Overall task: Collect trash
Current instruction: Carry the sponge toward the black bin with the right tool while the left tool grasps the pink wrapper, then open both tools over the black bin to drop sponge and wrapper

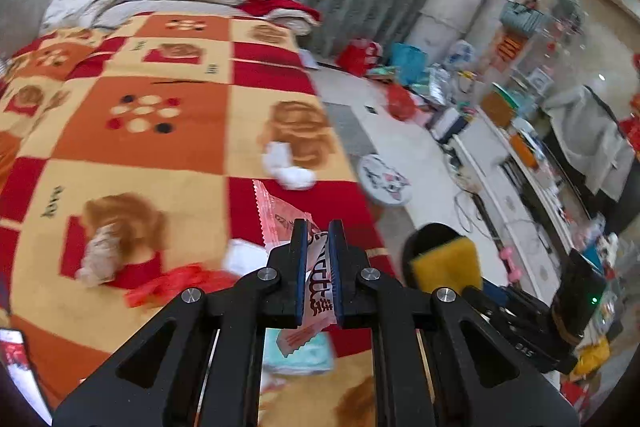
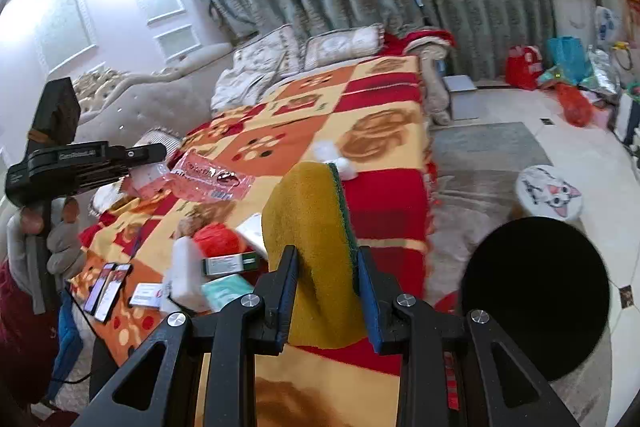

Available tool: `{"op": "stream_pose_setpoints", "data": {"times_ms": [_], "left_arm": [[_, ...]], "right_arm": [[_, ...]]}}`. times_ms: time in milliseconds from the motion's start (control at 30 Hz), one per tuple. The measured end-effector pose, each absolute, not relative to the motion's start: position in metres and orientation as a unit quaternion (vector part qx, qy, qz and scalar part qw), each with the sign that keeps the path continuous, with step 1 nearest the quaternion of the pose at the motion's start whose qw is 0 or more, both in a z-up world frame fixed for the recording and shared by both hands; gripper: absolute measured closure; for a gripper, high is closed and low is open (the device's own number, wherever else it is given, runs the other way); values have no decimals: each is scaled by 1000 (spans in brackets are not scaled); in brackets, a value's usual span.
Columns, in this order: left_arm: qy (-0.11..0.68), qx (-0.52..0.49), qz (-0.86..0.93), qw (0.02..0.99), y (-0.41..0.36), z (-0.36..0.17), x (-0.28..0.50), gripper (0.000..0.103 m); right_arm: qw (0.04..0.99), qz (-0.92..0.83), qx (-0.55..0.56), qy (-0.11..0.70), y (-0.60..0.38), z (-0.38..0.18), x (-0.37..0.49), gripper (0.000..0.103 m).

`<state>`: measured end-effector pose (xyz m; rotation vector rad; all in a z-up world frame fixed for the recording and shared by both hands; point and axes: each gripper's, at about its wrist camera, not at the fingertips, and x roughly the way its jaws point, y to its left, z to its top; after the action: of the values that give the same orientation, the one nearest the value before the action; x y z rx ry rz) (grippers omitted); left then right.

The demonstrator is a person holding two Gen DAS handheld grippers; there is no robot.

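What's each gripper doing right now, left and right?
Left gripper: shut on the pink wrapper.
Right gripper: shut on the yellow sponge.

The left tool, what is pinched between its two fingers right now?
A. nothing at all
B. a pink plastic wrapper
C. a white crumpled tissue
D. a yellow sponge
B: in the left wrist view the left tool is shut on the pink plastic wrapper, lifted above the blanket; the yellow sponge sits in the right tool instead.
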<state>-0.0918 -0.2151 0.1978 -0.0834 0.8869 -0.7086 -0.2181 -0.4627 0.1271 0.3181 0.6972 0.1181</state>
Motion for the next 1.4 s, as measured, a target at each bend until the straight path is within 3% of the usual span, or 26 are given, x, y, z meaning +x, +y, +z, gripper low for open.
{"op": "stream_pose_setpoints", "data": {"times_ms": [667,800,867,933,1400], "left_arm": [[481,3,-437,760,-420,130,-147,95],[487,-13,-461,741,-433,116,-149,91],[494,-8,-463,736,-434,111,-150,70],[498,-9,-460,735,-432,110,-150,62],[468,36,-378,798,-376,119,-157,62]], "right_arm": [[893,-144,203,376,-598,88,-256,74],[890,-164,202,375,-604,86,-258,63],[888,-167,202,378,-604,84,-257,62],[886,-166,200,383,-603,83,-256,62],[891,-132,191,391,-569,86,-245,62]]}}
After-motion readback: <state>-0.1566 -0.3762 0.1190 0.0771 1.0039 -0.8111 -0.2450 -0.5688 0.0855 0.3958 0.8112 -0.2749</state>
